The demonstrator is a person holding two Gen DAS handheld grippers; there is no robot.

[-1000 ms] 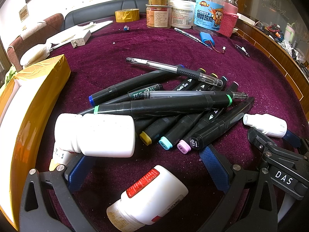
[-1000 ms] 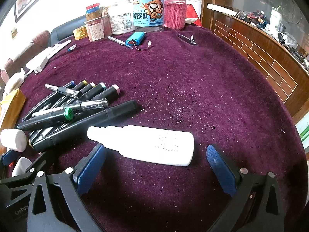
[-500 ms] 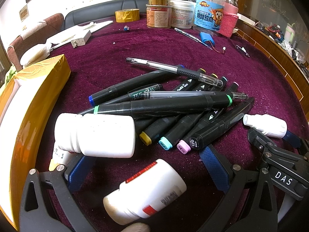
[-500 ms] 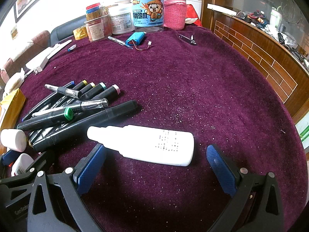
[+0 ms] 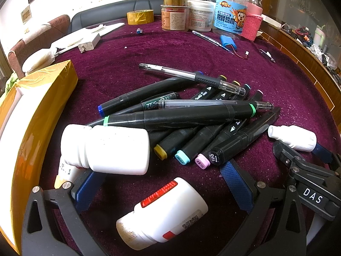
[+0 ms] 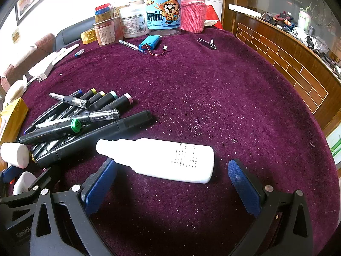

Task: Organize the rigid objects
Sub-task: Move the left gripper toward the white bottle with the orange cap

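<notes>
Barely begun: black markers (image 5: 191, 119) heaped mid-frame, white plastic bottles (image 5: 106, 149) scattered; left gripper (image 5: 164, 183) and right gripper (image 6: 170, 181) both wide, empty.

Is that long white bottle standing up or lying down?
Lying down. The long white bottle rests on its side on the purple cloth, cap pointing toward the markers.

Purple cloth (image 6: 213, 98) covers the table. At 12 o'clock — cartoon-labelled jar (image 6: 163, 15), pink knit-sleeved flask (image 6: 193, 12), white tub (image 6: 133, 22). Blue battery pack (image 6: 149, 42) (red lead attached) lies just before them. Gold tape roll (image 5: 140, 17) at 11 o'clock.
</notes>
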